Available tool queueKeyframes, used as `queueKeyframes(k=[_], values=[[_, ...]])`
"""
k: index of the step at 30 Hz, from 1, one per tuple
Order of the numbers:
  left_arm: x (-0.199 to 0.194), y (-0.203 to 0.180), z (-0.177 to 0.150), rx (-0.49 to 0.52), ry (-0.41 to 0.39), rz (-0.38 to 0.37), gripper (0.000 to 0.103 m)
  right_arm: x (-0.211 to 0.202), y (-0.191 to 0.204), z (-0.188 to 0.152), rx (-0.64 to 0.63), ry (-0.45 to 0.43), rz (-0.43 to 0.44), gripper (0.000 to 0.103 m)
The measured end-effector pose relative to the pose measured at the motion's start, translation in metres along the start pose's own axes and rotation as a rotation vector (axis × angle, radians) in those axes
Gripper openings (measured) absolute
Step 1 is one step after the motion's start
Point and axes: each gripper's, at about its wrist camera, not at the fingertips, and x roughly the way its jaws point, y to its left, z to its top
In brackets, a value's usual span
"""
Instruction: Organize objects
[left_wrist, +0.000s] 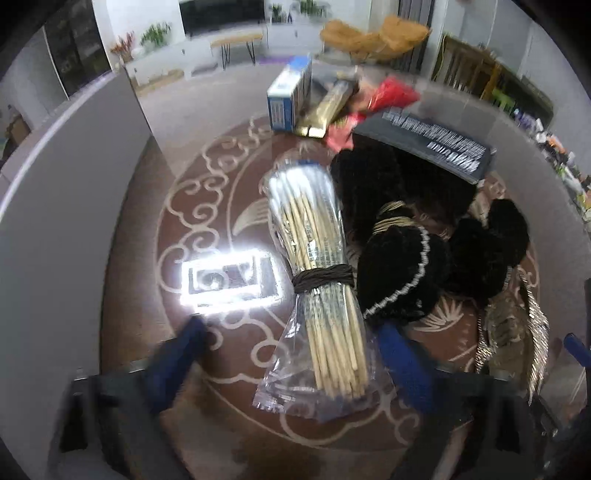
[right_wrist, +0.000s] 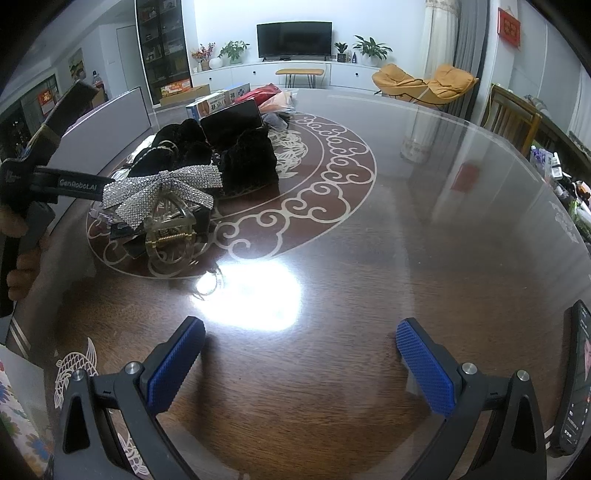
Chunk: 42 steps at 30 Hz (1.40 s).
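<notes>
Right hand-held gripper spread over bare counter.
We see left hand-held gripper straddling skewer bag, not pinching.

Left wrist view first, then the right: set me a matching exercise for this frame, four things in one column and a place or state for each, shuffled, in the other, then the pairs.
Things
1. bag of wooden skewers
2. blue and white box
3. rhinestone bow clip
4. right gripper

Places or states
A. open above bare table
B. at the near edge of the pile, beside the black furry items
C. lying between the left gripper fingers, bound with a dark tie
D. at the far end of the pile

Pairs: 1-C, 2-D, 3-B, 4-A
</notes>
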Motion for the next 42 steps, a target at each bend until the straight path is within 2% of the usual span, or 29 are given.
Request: queueKeyframes(k=[1, 2, 9, 12, 13, 14, 17, 19, 42], values=[[-0.005, 0.000, -0.004, 0.004, -0.023, -0.001, 0.055, 0.000, 0.000, 0.000, 0.000, 0.000, -0.001, 0.103], [-0.009, 0.000, -0.008, 0.005, -0.029, -0.003, 0.047, 0.000, 0.000, 0.000, -0.001, 0.000, -0.002, 0.103], [-0.041, -0.007, -0.066, -0.030, -0.079, -0.023, 0.044, 0.001, -0.001, 0.000, 0.007, 0.001, -0.020, 0.103], [-0.057, -0.019, -0.094, -0.056, -0.109, -0.039, 0.048, 0.001, -0.001, 0.000, 0.005, 0.005, -0.020, 0.103], [-0.060, -0.019, -0.101, -0.061, -0.119, -0.040, 0.057, 0.002, -0.001, 0.000, 0.005, 0.006, -0.021, 0.103], [-0.060, -0.018, -0.105, -0.056, -0.123, -0.039, 0.073, 0.002, -0.001, 0.000, 0.005, 0.006, -0.022, 0.103], [-0.053, -0.030, -0.105, -0.014, -0.109, 0.007, 0.095, 0.002, -0.001, 0.000, 0.006, 0.007, -0.022, 0.103], [-0.054, -0.034, -0.107, -0.018, -0.116, 0.008, 0.103, 0.002, -0.001, 0.000, 0.009, 0.006, -0.021, 0.103], [-0.051, -0.032, -0.106, -0.028, -0.127, 0.012, 0.103, 0.003, -0.001, 0.001, 0.012, 0.001, -0.023, 0.103]])
